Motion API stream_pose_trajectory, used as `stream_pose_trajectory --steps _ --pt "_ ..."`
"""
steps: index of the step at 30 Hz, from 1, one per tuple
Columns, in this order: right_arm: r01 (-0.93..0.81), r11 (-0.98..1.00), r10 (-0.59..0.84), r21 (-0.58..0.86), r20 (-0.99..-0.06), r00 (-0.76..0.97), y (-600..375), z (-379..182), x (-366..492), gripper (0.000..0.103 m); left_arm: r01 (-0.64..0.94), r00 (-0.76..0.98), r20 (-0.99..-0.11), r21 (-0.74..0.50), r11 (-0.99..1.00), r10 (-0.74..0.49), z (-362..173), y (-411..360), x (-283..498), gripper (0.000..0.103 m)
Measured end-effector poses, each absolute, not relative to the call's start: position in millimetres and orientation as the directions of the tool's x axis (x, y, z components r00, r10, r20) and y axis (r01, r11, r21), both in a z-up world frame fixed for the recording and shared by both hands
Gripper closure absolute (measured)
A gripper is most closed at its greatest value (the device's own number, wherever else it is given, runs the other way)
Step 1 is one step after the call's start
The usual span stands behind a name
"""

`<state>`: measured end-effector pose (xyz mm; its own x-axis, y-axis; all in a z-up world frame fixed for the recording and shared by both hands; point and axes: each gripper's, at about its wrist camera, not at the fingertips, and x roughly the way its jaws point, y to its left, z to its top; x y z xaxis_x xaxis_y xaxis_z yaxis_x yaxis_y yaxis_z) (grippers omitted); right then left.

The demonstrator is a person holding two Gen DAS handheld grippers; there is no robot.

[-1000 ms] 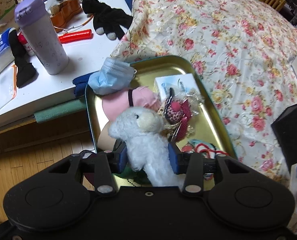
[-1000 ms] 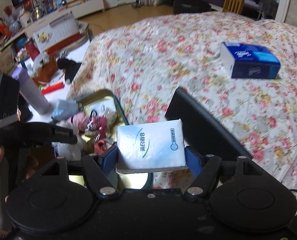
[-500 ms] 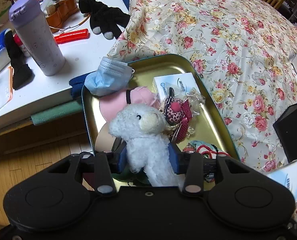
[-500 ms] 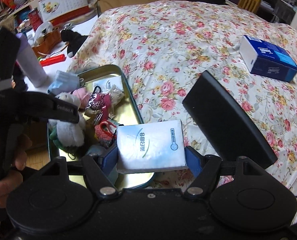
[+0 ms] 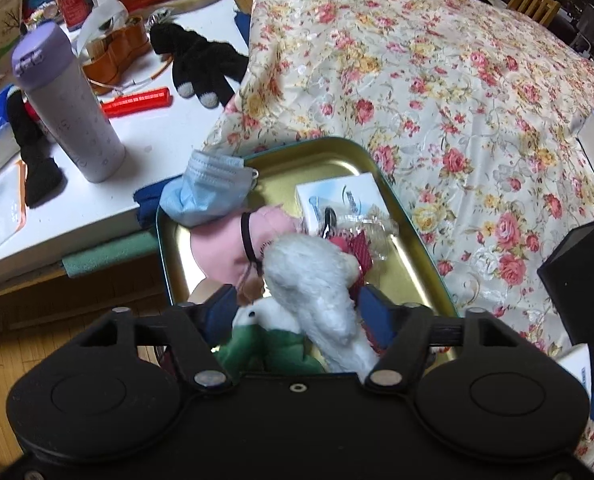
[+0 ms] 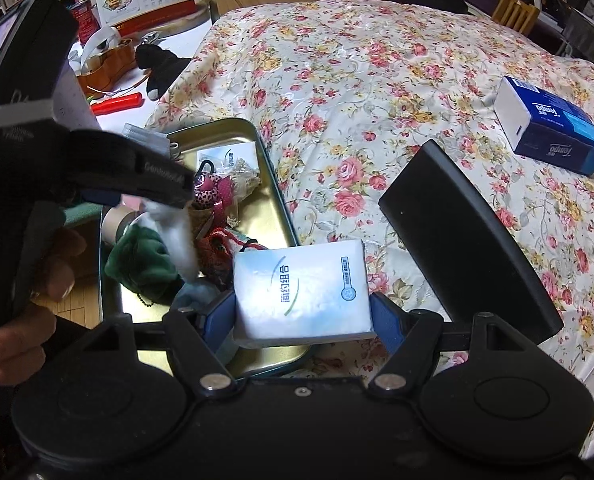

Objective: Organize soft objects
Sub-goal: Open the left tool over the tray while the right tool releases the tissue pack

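white plush toy [image 5: 317, 280] apparently loose between opening left gripper [image 5: 297, 312]

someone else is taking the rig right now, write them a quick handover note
Left claw: jaws opening, white plush toy between them but loose, tipping into the gold tray.
Right claw: shut on a white tissue pack, held over the tray's near corner.
Already in the tray: blue face mask, pink soft item, another tissue pack, a small charm bundle, green plush.
Left to do: let the plush settle, set the held tissue pack in the tray. The blue tissue box lies on the floral bedspread, black gloves on the white table; possibly next.
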<state>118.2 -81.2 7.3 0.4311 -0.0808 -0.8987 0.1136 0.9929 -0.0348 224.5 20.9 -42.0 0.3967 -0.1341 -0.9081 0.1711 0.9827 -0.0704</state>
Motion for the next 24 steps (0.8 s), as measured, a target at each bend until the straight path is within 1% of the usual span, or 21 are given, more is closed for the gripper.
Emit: stream_pose_trajectory --steps 16,19,20,24 --pt "0.081 0.995 -0.090 -0.063 -0.920 0.383 -76 -9 122 0.031 0.128 0.382 -0.918 -0.058 0.990 -0.103 -46 31 227 0.037" --pt "0.076 0.996 -0.081 -0.055 -0.919 0.386 -75 -9 125 0.031 0.129 0.382 -0.919 -0.056 0.990 -0.102 -46 31 227 0.037" --pt "0.075 0.996 -0.078 -0.053 -0.918 0.389 -74 -8 126 0.029 0.130 0.382 -0.919 -0.055 0.990 -0.101 -46 31 226 0.037" --pt "0.068 0.996 -0.086 -0.064 -0.914 0.396 -72 -7 127 0.028 0.134 0.380 -0.920 -0.050 0.990 -0.098 -47 30 226 0.037"
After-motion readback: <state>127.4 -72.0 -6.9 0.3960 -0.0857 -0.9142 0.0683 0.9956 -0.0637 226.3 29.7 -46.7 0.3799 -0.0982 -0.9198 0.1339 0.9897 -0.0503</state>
